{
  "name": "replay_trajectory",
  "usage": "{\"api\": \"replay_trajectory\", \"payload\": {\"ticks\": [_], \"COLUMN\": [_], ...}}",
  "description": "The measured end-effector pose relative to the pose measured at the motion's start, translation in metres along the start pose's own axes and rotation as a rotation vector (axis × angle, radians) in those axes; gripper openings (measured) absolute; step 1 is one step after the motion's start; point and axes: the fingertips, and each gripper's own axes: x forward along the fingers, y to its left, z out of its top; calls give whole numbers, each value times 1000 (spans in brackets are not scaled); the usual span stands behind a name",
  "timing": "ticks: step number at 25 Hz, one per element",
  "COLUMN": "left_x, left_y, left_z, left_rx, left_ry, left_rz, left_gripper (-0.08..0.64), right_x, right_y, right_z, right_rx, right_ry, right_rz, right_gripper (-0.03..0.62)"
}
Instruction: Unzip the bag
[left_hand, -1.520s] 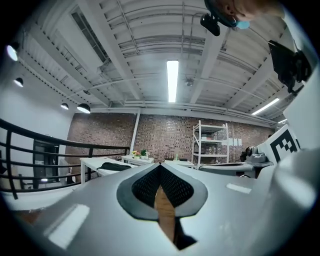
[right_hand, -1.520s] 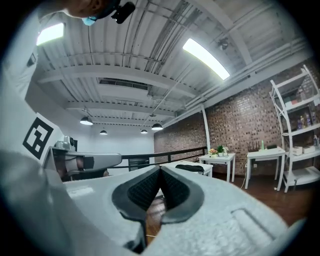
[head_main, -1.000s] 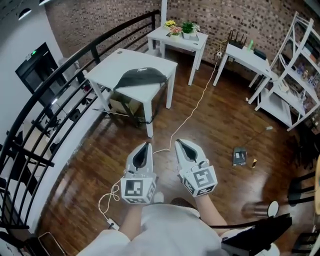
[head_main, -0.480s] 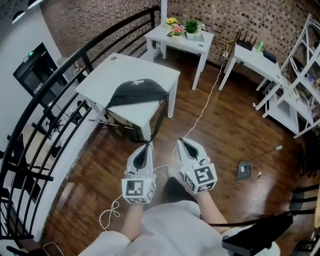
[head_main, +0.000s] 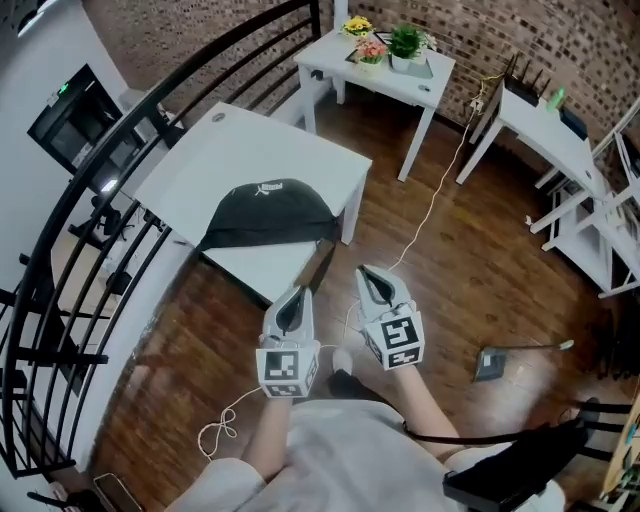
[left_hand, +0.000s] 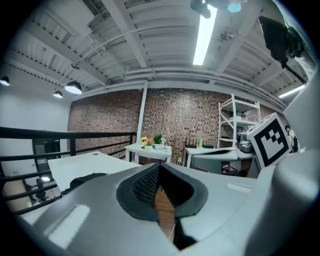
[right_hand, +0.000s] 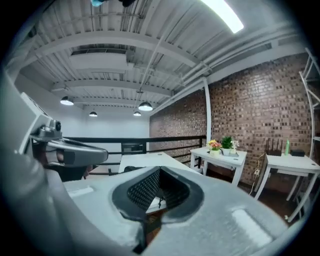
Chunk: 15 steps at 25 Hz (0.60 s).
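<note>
A black bag (head_main: 268, 213) with a small white logo lies on the near part of a white table (head_main: 220, 160), a strap hanging off the table's near edge. My left gripper (head_main: 296, 300) and right gripper (head_main: 370, 278) are held side by side above the wooden floor, short of the table, both shut and empty. In the left gripper view the bag (left_hand: 87, 178) shows as a dark lump at the left, over the shut left gripper (left_hand: 159, 176). In the right gripper view the shut right gripper (right_hand: 156, 189) points toward the table (right_hand: 145, 161).
A black railing (head_main: 90, 230) runs along the left. A second white table (head_main: 385, 75) with potted flowers (head_main: 372, 47) stands behind, a white desk (head_main: 545, 125) and shelving (head_main: 615, 210) at the right. A white cable (head_main: 425, 215) trails over the floor.
The view has moved forward: the table and bag are nearer and larger. Both grippers stay shut, side by side, now close to the table's near corner.
</note>
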Motion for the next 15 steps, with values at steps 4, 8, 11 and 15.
{"api": "replay_trajectory", "payload": {"ticks": [4, 8, 11, 15], "left_x": [43, 72, 88, 109], "left_y": [19, 45, 55, 66], "left_z": [-36, -78, -107, -134], "left_rx": [-1, -16, -32, -8], "left_ry": [110, 210, 289, 350], "left_rz": [6, -2, -30, -39], "left_gripper": [18, 18, 18, 18], "right_x": [62, 123, 160, 202], "right_y": [-13, -18, -23, -36], "right_z": [-69, -158, -201, -231], "right_rx": [-76, -129, -110, -163], "right_ry": [173, 375, 449, 505], "right_rz": [39, 53, 53, 28], "right_gripper": [-12, 78, 105, 138]}}
